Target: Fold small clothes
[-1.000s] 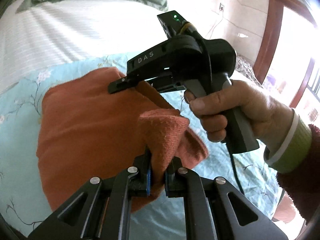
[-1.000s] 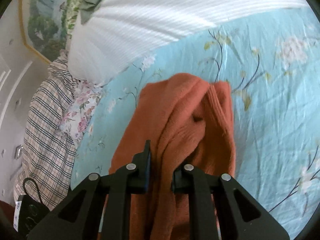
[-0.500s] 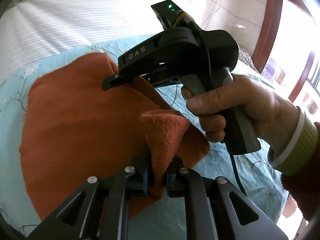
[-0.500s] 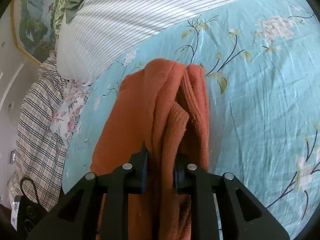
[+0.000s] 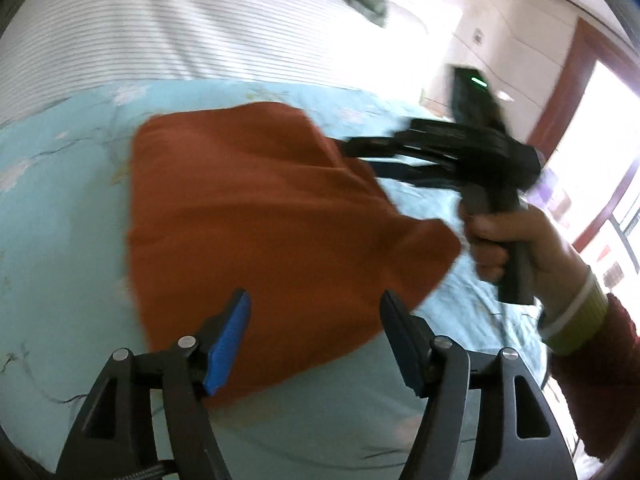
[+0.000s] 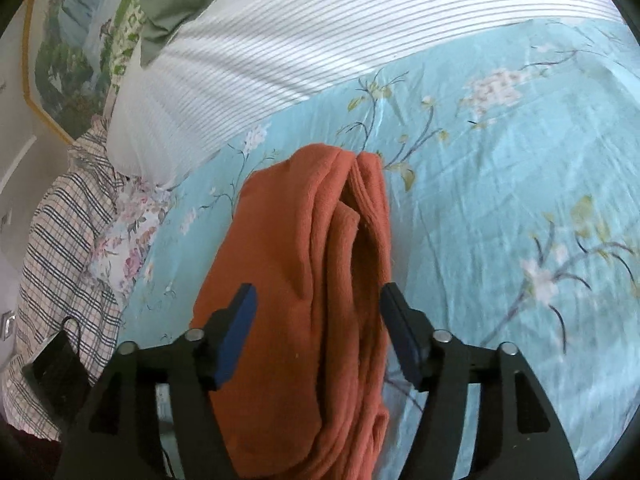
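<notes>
An orange knit garment point(image 5: 256, 216) lies folded on the light blue floral bedsheet point(image 5: 60, 184). My left gripper point(image 5: 314, 312) is open, its fingers spread over the garment's near edge, holding nothing. My right gripper point(image 6: 318, 304) is open too, its fingers on either side of the garment's layered folded edge point(image 6: 320, 280), not gripping it. In the left wrist view the right gripper point(image 5: 360, 152) is seen at the garment's far right side, held in a hand.
A white striped duvet point(image 6: 320, 40) lies at the far side of the bed. A checked cloth point(image 6: 60, 248) and floral pillow point(image 6: 128, 240) lie at the left. A black device point(image 6: 56, 368) lies at lower left. A wooden door frame point(image 5: 560, 88) stands at the right.
Both grippers were shut on the orange garment; both have opened and let it go. The garment now lies flat on the sheet, and the left gripper has drawn back a little.
</notes>
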Demonstrator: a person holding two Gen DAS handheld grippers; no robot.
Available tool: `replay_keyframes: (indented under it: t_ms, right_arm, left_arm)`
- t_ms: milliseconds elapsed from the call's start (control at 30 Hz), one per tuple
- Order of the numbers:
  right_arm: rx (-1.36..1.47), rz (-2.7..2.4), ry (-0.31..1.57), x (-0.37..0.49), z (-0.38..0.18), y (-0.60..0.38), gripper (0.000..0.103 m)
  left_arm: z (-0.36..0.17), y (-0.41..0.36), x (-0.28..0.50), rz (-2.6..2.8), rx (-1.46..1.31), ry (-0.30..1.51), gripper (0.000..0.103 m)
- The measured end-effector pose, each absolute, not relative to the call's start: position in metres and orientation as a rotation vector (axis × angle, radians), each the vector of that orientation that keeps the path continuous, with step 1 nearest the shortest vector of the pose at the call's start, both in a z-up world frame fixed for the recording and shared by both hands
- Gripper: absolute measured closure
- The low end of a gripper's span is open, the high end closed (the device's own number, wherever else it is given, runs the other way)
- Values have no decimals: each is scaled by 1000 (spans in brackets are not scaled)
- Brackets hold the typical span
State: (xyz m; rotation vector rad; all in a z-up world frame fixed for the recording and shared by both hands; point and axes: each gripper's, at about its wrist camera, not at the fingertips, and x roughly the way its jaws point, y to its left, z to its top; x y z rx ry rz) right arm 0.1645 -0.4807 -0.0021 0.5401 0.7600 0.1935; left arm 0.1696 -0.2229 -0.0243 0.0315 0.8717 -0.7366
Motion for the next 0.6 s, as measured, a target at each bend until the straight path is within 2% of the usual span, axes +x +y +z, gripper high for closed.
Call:
replay_keyframes:
  t_ms: [300,433,600]
  right_arm:
    - [585,196,802,164,-20,-480,34]
    - [586,210,823,176,-25,-478,33]
    - [581,210,865,189,-35,-472,33]
  left_arm:
    - [-40,-159,232,-605,-155,963,30]
    - [-52,-153,248,-577,-197,993,30]
    - [-69,-162,277,-599,-259,1050,25]
